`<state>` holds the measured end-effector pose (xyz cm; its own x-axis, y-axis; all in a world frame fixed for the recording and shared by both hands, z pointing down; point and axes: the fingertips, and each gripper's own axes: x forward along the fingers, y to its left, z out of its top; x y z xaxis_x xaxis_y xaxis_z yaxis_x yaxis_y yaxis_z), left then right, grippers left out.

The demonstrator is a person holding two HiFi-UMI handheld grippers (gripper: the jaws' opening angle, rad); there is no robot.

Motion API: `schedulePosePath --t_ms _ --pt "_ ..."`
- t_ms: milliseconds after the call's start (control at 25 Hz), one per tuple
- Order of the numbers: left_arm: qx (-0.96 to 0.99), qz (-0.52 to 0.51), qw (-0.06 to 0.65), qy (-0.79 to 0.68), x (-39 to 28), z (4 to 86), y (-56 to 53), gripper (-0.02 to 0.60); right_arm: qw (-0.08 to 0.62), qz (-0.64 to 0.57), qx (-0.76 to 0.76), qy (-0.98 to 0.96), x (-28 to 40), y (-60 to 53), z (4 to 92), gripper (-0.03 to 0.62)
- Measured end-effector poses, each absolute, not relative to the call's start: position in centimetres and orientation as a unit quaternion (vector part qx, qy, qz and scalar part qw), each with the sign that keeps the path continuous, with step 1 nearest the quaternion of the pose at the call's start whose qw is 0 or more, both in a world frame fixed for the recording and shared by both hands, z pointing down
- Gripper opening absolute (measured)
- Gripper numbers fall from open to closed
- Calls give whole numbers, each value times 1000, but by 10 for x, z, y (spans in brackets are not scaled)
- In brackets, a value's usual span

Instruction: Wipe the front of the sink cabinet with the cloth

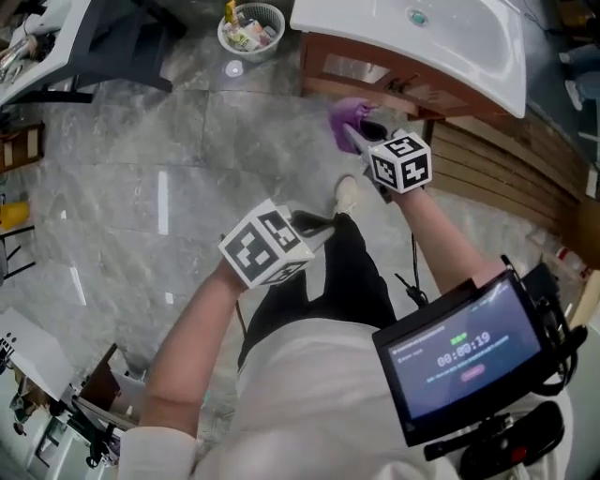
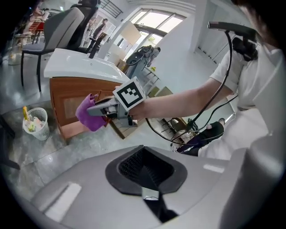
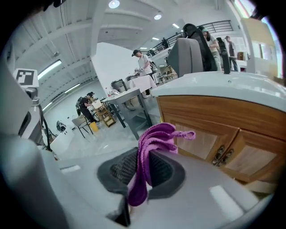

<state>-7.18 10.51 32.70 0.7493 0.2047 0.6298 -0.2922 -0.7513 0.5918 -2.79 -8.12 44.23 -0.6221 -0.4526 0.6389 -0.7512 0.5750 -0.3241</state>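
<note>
Upper right of the head view: the sink cabinet (image 1: 370,82) turns its wooden front to the person, with a white basin (image 1: 459,42) on top.
Cloth: a purple cloth (image 3: 149,152) is pinched partway along, so a folded bunch sticks out past the jaw tips. That way soft fabric, not plastic, meets the wood.
Right gripper: the right gripper (image 1: 359,131) is clamped on the cloth and reaches out toward the cabinet front at door height, arm extended.
Contact: from where I stand the cloth looks just short of the wood, near it but perhaps not touching. The wide lens makes this hard to settle.
Doors: the panelled doors (image 3: 196,136) fill the right side of the right gripper view, their metal handles (image 3: 221,155) at lower right. The cloth's bunched end points at the left-hand panel.
Left gripper: the left gripper (image 2: 145,174) has its jaws pressed together on nothing. It hangs at the centre of the head view, above the person's legs and well apart from the cabinet. It is out of the way, I judge, because one hand is enough for wiping.
Floor: a white waste basket (image 1: 250,26) stands at top centre of the head view, beside the cabinet and off the wiping path.
Stage: the cloth is gripped and aimed, so I judge the next need is to press it flat on the panel and sweep across, steering round the handles.
</note>
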Motion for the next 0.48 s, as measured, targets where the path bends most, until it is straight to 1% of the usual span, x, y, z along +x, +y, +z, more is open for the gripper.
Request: schedulePosePath --t_ms 160,480 --pt "873 349 340 -26 -72 300 114 8 237 302 377 -843 -5 -44 400 55" --pt "891 315 311 -94 -76 244 97 7 209 281 415 -840 27 29 303 55"
